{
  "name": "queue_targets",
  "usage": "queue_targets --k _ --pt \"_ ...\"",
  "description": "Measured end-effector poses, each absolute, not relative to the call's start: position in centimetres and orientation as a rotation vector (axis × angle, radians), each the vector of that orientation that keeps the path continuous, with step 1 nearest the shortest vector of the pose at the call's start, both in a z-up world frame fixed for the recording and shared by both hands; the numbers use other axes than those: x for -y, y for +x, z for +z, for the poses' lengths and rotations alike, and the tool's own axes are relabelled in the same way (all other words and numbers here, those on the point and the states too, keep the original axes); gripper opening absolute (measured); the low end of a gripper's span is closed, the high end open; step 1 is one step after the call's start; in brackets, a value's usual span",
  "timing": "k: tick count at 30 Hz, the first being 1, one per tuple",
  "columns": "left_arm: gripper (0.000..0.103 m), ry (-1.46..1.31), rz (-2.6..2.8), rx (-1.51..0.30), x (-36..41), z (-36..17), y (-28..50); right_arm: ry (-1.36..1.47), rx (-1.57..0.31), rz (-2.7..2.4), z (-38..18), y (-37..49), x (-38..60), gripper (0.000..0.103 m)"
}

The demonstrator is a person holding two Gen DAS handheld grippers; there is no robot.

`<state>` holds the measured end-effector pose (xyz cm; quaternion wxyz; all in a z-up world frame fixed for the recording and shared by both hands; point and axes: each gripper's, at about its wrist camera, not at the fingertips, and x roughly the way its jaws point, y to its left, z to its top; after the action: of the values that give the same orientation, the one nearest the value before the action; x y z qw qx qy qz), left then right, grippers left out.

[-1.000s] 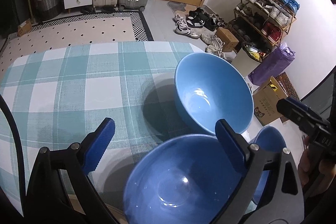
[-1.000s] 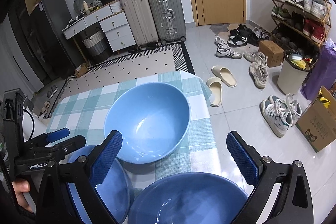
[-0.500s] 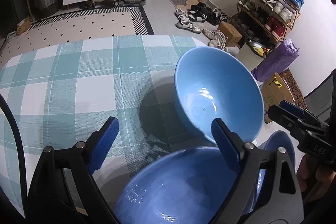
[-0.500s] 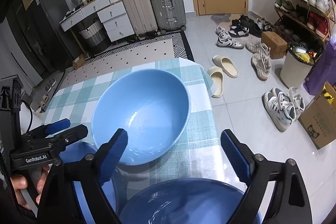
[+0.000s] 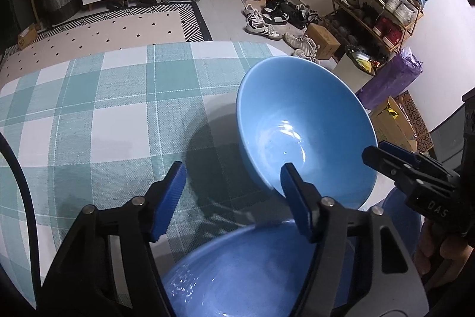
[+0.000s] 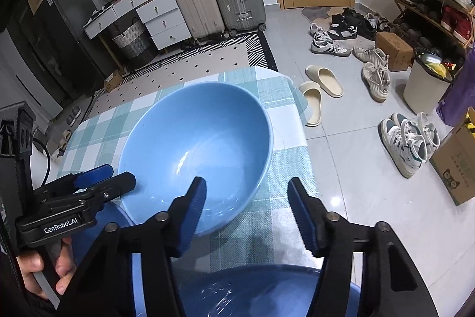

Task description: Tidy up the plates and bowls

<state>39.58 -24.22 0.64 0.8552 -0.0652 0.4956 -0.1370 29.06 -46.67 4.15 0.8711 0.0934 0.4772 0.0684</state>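
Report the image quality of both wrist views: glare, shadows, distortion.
Left wrist view: fisheye bends the checked tablecloth, the far bowl shows white glare and casts a dark shadow leftward. Right wrist view: dark vignette at the corners, a glare spot on the floor tiles, soft highlights in the near bowl.

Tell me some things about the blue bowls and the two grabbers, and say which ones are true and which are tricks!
1. Three glossy light blue round bowls stand on the teal-and-white checked tablecloth. True: a far bowl, a near bowl under the left gripper and a near bowl under the right gripper.
2. The far bowl is full of soup. False: it is empty.
3. The left gripper is squeezing a spoon. False: nothing is between its blue pads; the jaws have just been closing.
4. The right gripper holds nothing yet. True.
5. The bowls are stacked together. False: they sit side by side.
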Motion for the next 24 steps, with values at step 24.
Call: queue_targets --k 24 --pt "0.019 -0.134 -0.363 -1.031 25.7 1.1 39.5 0.157 -0.993 0.135 3.0 29.8 46.5 0.021"
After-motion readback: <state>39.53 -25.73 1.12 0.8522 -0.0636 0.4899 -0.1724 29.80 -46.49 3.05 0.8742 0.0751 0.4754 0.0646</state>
